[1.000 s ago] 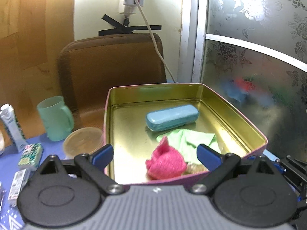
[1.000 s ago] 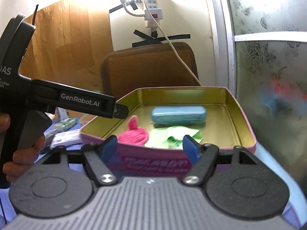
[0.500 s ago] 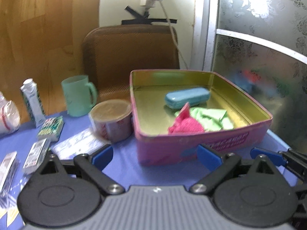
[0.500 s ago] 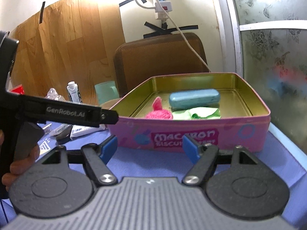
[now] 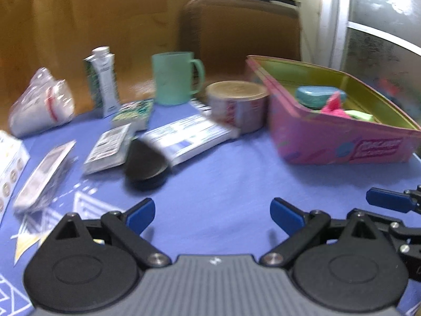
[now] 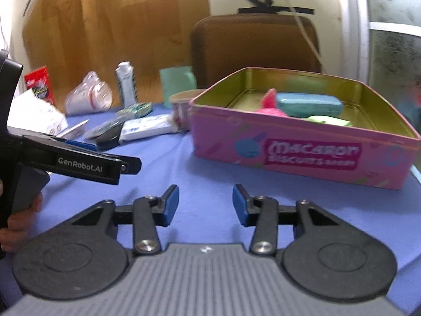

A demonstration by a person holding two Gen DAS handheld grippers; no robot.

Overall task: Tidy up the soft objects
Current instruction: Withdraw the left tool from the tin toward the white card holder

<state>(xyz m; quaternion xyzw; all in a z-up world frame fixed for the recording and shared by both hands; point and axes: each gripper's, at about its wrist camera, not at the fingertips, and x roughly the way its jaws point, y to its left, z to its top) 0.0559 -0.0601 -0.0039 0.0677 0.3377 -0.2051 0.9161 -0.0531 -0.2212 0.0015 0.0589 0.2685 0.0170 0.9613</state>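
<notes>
A pink biscuit tin (image 5: 329, 142) (image 6: 302, 155) stands on the blue cloth at the right. Inside lie a pink knitted piece (image 5: 335, 108) (image 6: 271, 102), a light green cloth (image 5: 361, 117) (image 6: 329, 121) and a blue case (image 5: 318, 93) (image 6: 307, 104). My left gripper (image 5: 211, 214) is open and empty, low over the cloth, left of the tin. My right gripper (image 6: 206, 202) is open and empty in front of the tin. The left gripper's body (image 6: 79, 160) shows at the left of the right wrist view.
Left of the tin stand a round lidded tub (image 5: 236, 105), a green mug (image 5: 175, 77), a small carton (image 5: 102, 79) and a plastic bag (image 5: 39, 108). Flat packets (image 5: 186, 137) and a black round object (image 5: 144, 163) lie on the cloth. A brown chair back (image 6: 255, 44) is behind.
Both grippers have pulled back from over the tin and dropped low to the cloth. The left one has swung left, bringing the packets and mug into view. The pink piece stays in the tin.
</notes>
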